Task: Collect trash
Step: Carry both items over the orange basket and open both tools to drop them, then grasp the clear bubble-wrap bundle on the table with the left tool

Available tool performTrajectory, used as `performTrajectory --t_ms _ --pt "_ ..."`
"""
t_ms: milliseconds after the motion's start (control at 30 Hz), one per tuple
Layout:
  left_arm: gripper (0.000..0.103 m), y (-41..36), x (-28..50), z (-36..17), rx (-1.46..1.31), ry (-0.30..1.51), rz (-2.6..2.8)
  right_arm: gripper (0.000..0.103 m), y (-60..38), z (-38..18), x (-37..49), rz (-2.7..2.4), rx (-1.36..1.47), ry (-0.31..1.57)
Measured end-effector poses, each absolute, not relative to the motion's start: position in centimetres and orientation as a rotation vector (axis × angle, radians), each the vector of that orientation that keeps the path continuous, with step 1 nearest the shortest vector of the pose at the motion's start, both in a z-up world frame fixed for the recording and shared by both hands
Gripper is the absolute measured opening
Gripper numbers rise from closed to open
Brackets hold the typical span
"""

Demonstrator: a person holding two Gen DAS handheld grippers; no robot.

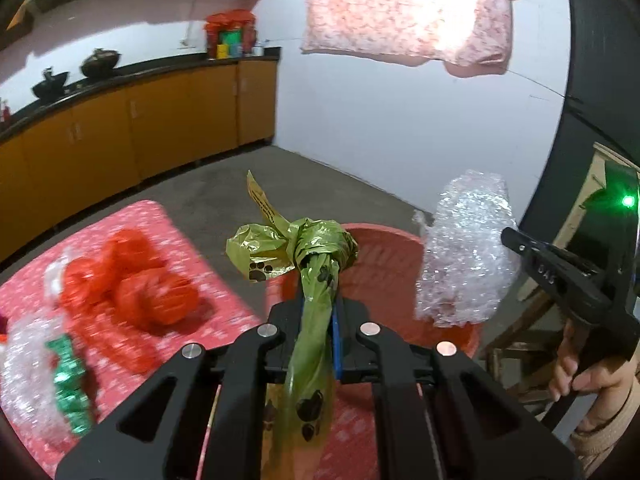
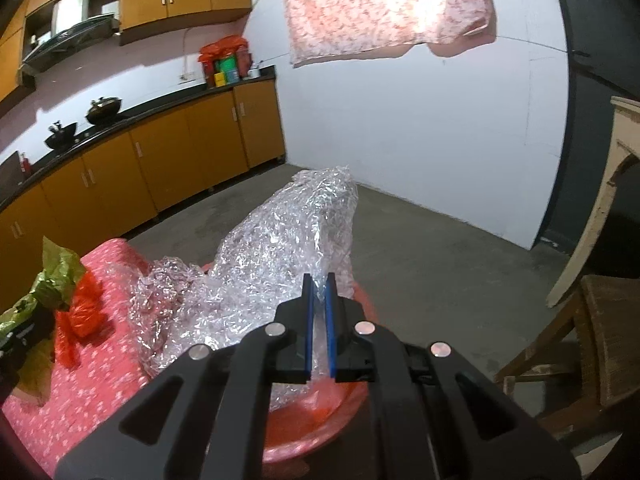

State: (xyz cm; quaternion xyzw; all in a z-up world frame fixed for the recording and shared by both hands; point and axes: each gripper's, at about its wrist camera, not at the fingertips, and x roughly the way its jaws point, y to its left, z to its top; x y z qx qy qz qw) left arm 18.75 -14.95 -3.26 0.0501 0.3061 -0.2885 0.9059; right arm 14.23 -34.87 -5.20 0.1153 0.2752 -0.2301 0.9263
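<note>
My left gripper (image 1: 318,308) is shut on a knotted olive-green plastic bag (image 1: 304,248) with black paw prints, held above the near rim of a red plastic tub (image 1: 384,240). My right gripper (image 2: 319,286) is shut on a crumpled sheet of clear bubble wrap (image 2: 280,236), held over the same red tub (image 2: 320,428); in the left wrist view the wrap (image 1: 464,252) hangs over the tub's right side. On the pink patterned table (image 1: 192,240) lie a red plastic bag (image 1: 132,276), more bubble wrap (image 1: 28,364) and a green foil wrapper (image 1: 72,388).
Orange kitchen cabinets (image 2: 140,168) with a black counter and woks line the left wall. A pink cloth (image 2: 384,4) hangs on a line ahead. A wooden chair (image 2: 592,340) stands at the right on the grey concrete floor (image 2: 440,248).
</note>
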Motion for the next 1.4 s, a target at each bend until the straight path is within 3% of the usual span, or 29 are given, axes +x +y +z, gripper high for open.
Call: performTrajectory --t_ms 600,867,1000,1167,1400 --pt "0.01 -20.4 21.3 -6.5 0.141 0.717 -0.666 0.007 -36.9 -7.7 16.7 -0.48 0.249 0.608" --pt "0.011 -21.0 21.8 -7.2 0.143 0.742 -0.67 0.017 -36.6 -8.0 16.9 -0.35 0.283 0.603" --pt "0.014 -20.7 22.0 -7.2 0.134 0.75 -0.665 0.024 -36.3 -8.1 16.7 -0.329 0.292 0.604" --pt "0.029 -20.5 22.0 -7.2 0.116 0.752 -0.674 0.029 -36.2 -7.9 16.3 -0.345 0.282 0.603" --pt "0.04 -20.4 21.3 -6.9 0.108 0.739 -0.677 0.035 -36.1 -7.7 15.2 -0.371 0.272 0.603"
